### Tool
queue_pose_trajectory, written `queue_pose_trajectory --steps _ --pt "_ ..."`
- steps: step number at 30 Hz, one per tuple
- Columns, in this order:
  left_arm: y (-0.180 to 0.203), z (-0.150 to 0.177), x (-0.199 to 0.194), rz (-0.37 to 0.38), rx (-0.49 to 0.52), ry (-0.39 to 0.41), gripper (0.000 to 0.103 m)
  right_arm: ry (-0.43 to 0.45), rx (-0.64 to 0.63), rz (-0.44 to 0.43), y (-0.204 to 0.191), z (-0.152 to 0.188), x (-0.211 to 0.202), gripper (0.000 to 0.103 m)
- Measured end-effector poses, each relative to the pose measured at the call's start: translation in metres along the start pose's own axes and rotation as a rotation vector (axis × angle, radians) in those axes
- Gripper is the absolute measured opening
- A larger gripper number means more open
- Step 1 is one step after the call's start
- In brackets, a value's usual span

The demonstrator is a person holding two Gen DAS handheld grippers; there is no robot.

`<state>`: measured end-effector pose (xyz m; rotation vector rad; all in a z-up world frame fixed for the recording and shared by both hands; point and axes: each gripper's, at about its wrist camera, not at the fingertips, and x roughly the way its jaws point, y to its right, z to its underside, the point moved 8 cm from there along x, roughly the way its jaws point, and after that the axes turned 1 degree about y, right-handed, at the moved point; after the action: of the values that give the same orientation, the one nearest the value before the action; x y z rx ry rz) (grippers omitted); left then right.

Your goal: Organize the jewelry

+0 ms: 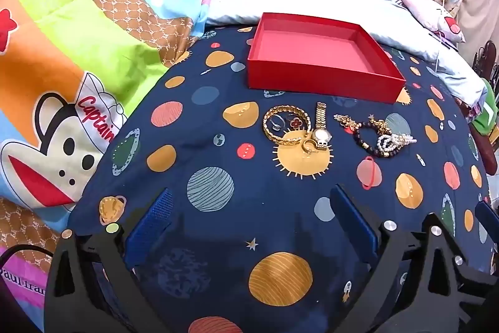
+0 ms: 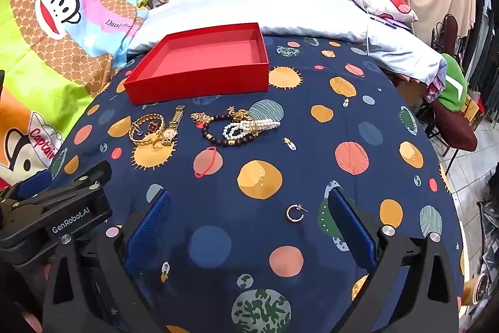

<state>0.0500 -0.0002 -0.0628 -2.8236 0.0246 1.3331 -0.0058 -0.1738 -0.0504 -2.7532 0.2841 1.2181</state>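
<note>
Jewelry: heaped before my empty red box.
Left gripper: jaws apart, empty.
Right gripper: jaws apart, earring between.

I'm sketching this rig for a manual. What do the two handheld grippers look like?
Both the left gripper and right gripper have black angular plastic frames with silver round bolts and two flat blue textured fingers. The left's body carries white "GenRobot.AI" lettering; a black cable runs beside it.
</note>
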Motion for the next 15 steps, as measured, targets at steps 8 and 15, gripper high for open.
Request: queue_pose_trajectory --steps 8,15 --pt "-0.009 -0.004 -0.004 -0.010 0.001 0.016 0.098 0.004 -0.009 0.006 0.001 0.000 -0.001 0.098" --pt "-0.008 -0.005 -0.006 -0.024 0.011 0.025 0.098 -0.001 -0.004 0.007 0.000 0.001 0.000 0.098"
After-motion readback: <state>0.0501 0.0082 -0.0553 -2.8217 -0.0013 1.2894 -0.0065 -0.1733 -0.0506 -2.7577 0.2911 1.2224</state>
